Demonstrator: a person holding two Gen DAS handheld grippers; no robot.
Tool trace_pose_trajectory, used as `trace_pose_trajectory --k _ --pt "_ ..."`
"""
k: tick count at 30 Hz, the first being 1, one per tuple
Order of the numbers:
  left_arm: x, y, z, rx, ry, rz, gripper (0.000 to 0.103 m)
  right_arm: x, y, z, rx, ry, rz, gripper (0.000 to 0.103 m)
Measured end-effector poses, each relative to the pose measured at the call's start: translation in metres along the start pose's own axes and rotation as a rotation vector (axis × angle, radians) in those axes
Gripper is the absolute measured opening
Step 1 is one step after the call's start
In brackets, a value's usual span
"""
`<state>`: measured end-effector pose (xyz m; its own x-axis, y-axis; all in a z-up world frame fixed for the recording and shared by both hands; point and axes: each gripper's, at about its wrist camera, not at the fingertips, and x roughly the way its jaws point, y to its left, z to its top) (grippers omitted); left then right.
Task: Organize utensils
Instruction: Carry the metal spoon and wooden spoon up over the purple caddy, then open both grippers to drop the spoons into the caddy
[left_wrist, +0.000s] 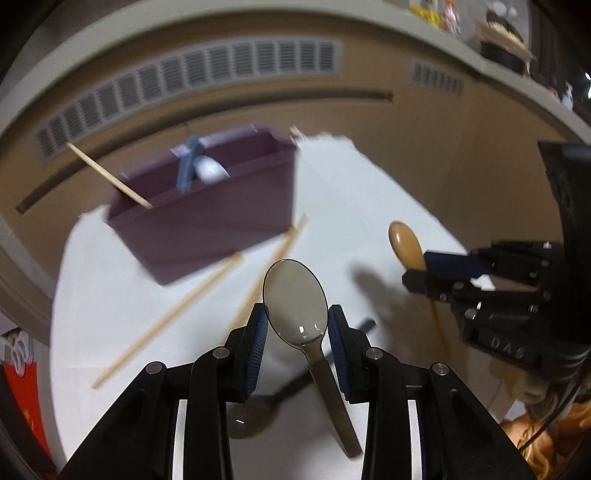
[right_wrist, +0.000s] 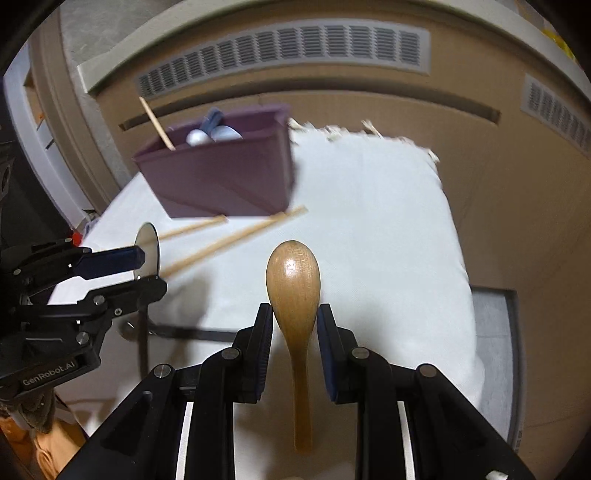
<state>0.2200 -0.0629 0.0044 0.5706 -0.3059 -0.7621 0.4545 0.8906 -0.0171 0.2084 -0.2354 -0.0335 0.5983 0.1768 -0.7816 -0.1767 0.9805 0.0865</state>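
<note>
My left gripper (left_wrist: 296, 320) is shut on a smoky clear plastic spoon (left_wrist: 293, 295), bowl pointing forward, lifted above the white cloth (left_wrist: 351, 192). My right gripper (right_wrist: 294, 317) is shut on a wooden spoon (right_wrist: 293, 275), also held off the cloth. Each gripper shows in the other's view: the left gripper (right_wrist: 122, 266) with the clear spoon (right_wrist: 147, 251), the right gripper (left_wrist: 417, 266) with the wooden spoon (left_wrist: 404, 243). Ahead stands a purple bin (left_wrist: 214, 221) (right_wrist: 229, 177) holding a chopstick (left_wrist: 110, 177), a white spoon (left_wrist: 210, 170) and a blue utensil (left_wrist: 188, 166).
Two wooden chopsticks (left_wrist: 173, 314) (right_wrist: 236, 236) lie on the cloth in front of the bin. A dark spoon (left_wrist: 266, 402) lies on the cloth under the left gripper. A brown cabinet wall with vents (left_wrist: 192, 74) stands behind the table.
</note>
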Motion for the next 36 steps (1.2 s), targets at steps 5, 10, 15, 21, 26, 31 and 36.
trace_pose_trajectory --k 5,10,15,21,26,31,36 --pt "-0.040 0.023 0.039 0.002 -0.144 0.058 0.034 -0.032 0.028 0.045 -0.057 -0.124 -0.026 0.023" --pt "-0.073 0.043 0.089 0.006 -0.270 0.125 0.034 -0.072 0.048 0.114 -0.086 -0.322 -0.041 0.013" --pt "-0.089 0.067 0.126 0.003 -0.336 0.156 0.034 -0.086 0.055 0.164 -0.105 -0.427 -0.037 0.012" --pt "-0.078 0.093 0.140 -0.023 -0.340 0.191 0.034 -0.060 0.044 0.172 -0.128 -0.348 -0.056 0.012" --pt "-0.048 0.102 0.139 -0.050 -0.322 0.216 0.034 -0.025 0.031 0.147 -0.121 -0.231 -0.077 0.012" --pt "-0.007 0.106 0.131 -0.065 -0.229 0.208 0.034 0.008 0.023 0.105 -0.138 -0.109 -0.070 0.012" --pt "0.026 0.111 0.119 -0.106 -0.139 0.160 0.036 0.030 0.022 0.068 -0.159 -0.011 -0.028 0.012"
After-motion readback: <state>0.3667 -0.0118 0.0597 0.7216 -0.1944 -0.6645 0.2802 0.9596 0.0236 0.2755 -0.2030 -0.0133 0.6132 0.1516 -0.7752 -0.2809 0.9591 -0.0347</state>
